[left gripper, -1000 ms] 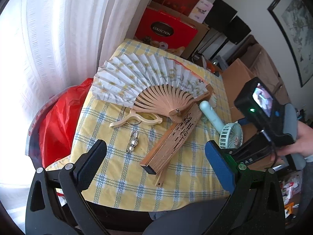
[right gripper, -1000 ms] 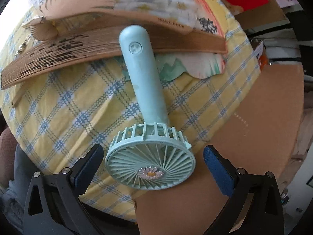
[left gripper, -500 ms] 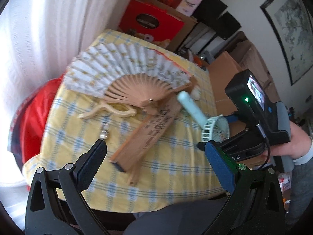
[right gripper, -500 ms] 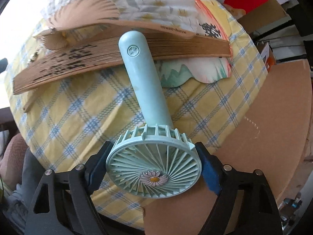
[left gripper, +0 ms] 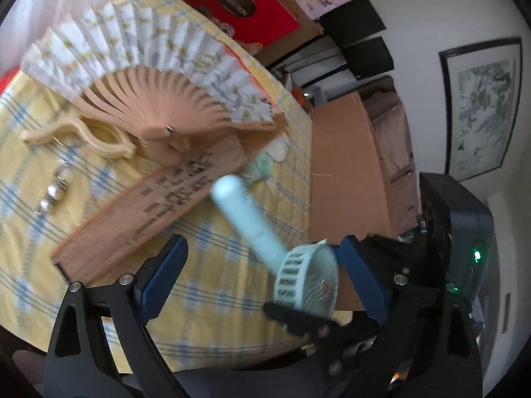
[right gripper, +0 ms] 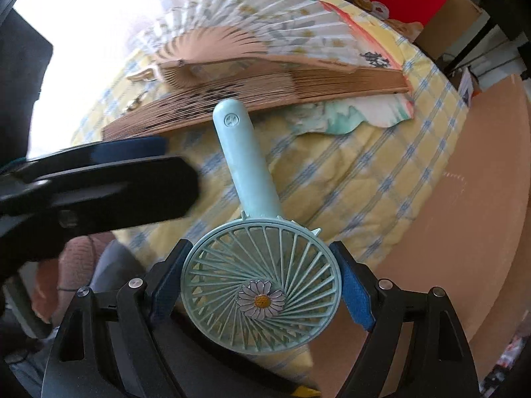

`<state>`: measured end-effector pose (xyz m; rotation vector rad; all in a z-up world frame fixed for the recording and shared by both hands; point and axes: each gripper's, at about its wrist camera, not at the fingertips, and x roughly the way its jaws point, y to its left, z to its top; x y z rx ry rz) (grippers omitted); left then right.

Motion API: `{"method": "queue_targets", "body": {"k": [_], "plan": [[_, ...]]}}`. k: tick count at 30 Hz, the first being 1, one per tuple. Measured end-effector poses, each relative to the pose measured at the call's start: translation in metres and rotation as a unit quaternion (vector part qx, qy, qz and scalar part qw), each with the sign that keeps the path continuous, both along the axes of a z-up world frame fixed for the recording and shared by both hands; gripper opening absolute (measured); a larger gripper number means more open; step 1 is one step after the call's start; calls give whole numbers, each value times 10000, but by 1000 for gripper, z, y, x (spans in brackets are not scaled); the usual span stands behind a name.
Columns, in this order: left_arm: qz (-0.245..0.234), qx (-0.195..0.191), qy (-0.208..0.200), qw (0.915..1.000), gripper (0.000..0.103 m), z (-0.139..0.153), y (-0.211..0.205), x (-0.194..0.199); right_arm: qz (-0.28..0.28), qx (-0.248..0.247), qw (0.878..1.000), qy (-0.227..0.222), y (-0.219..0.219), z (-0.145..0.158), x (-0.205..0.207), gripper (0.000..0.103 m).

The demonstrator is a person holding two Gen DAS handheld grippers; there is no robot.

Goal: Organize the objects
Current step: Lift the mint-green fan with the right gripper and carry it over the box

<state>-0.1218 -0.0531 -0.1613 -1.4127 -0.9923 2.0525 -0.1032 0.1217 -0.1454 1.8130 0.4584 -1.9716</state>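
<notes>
Left wrist view: the left gripper [left gripper: 262, 272] has its fingers spread wide with nothing between the pads, same as half a second ago, but it has swung in closer over the counter [left gripper: 205, 285]. The mint handheld fan [left gripper: 265, 238] now sits right between its fingertips in the picture, round head clamped by the right gripper [left gripper: 318, 295] coming in from the right. A second ago that fan lay flat beside the folded wooden fan [left gripper: 152, 205]; now its handle tilts up over the checked cloth. The open paper fan [left gripper: 149, 76], cream hair clip [left gripper: 79, 132] and little silver beads [left gripper: 53, 189] haven't moved.

Right wrist view: the right gripper [right gripper: 260, 285] is clenched on the mint fan's [right gripper: 255, 258] round head, blue pads touching both sides of the grille. A second ago they stood apart around it. The left gripper [right gripper: 99, 182] pokes in, blurred, from the left, just beside the handle. The folded wooden fan [right gripper: 265, 89] and paper fan [right gripper: 249, 30] lie behind.
</notes>
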Motion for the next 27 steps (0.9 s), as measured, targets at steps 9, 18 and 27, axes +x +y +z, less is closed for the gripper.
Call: {"method": "queue_targets", "body": {"k": [9, 18, 27], "plan": [[-2, -18, -252, 9997, 76, -16, 18, 2, -181, -421, 9989, -108, 1, -1, 34, 84], [-69, 141, -525, 9985, 73, -28, 22, 21, -215, -664, 9975, -66, 4, -1, 36, 84], [149, 242, -442, 9986, 41, -14, 11, 26, -254, -866, 9958, 152, 6, 23, 26, 84]]}}
